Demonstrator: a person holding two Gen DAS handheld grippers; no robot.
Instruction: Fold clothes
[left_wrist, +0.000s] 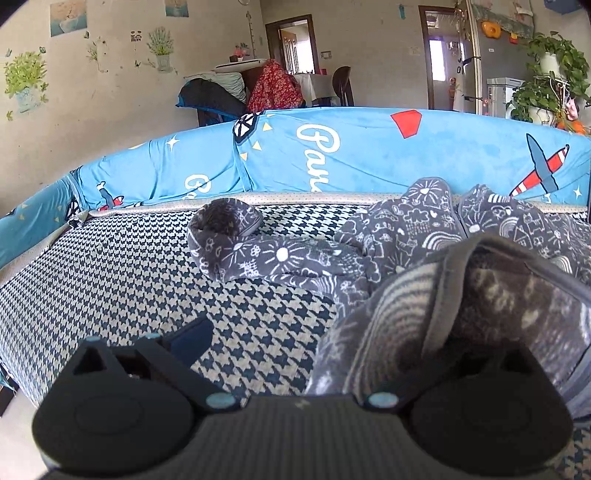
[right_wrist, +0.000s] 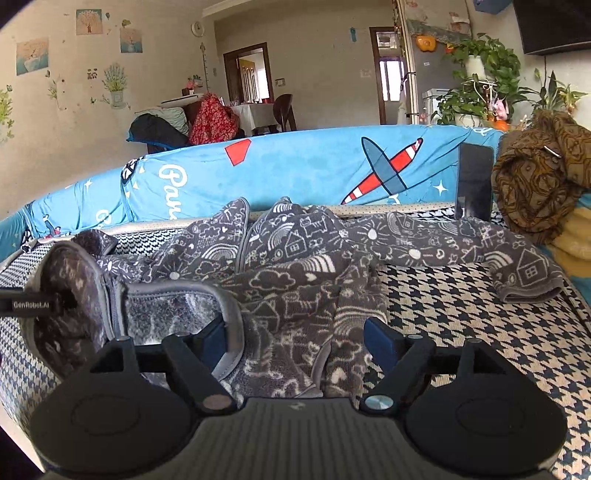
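Observation:
A grey fleece garment with white doodle print lies crumpled on the houndstooth sofa seat. One sleeve stretches left, the other sleeve stretches right. My left gripper has its jaws wide apart. Its left finger is bare over the seat, and a lifted fold of the hem drapes over its hidden right finger. My right gripper is open low over the garment's near edge. Cloth lies between its fingers, and the pads do not squeeze it. In the right wrist view the left gripper shows at far left, wrapped in cloth.
A blue sofa back cover with a plane print rises behind the seat. A dark phone leans against it at the right. Next to it sits a brown patterned cloth heap. Houseplants stand behind.

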